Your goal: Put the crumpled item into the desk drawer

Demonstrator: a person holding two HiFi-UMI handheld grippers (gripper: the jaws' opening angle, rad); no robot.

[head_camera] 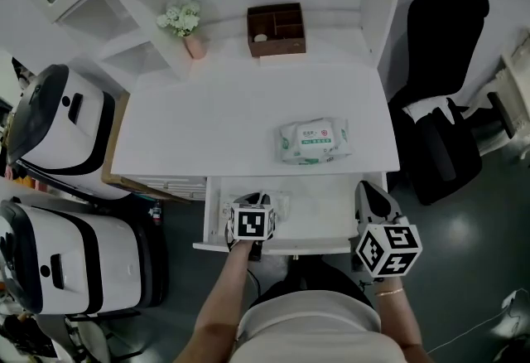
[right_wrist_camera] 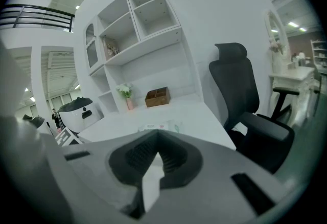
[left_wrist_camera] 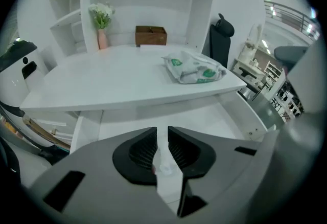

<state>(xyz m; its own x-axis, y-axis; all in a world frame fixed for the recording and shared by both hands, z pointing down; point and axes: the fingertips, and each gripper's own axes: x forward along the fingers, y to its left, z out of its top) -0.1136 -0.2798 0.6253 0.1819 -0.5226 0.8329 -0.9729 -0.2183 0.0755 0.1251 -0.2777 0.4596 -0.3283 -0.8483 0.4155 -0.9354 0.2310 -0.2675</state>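
The desk drawer (head_camera: 327,208) stands pulled out under the white desk top (head_camera: 215,121). A crumpled, clear-white item (head_camera: 280,202) lies at the drawer's left end. My left gripper (head_camera: 257,204) hangs over it, pointing steeply down. In the left gripper view its jaws (left_wrist_camera: 162,138) stand a narrow gap apart, and the crumpled item (left_wrist_camera: 164,165) shows through that gap on the drawer floor (left_wrist_camera: 204,120); the pads do not press on it. My right gripper (head_camera: 370,191) is beside the drawer's right end. Its jaws (right_wrist_camera: 155,141) meet at the tips with nothing between them.
A pack of wet wipes (head_camera: 315,140) lies on the desk near its front right. A brown wooden box (head_camera: 276,30) and a vase of flowers (head_camera: 186,26) stand at the back. A black chair (head_camera: 439,96) is to the right, white machines (head_camera: 66,129) to the left.
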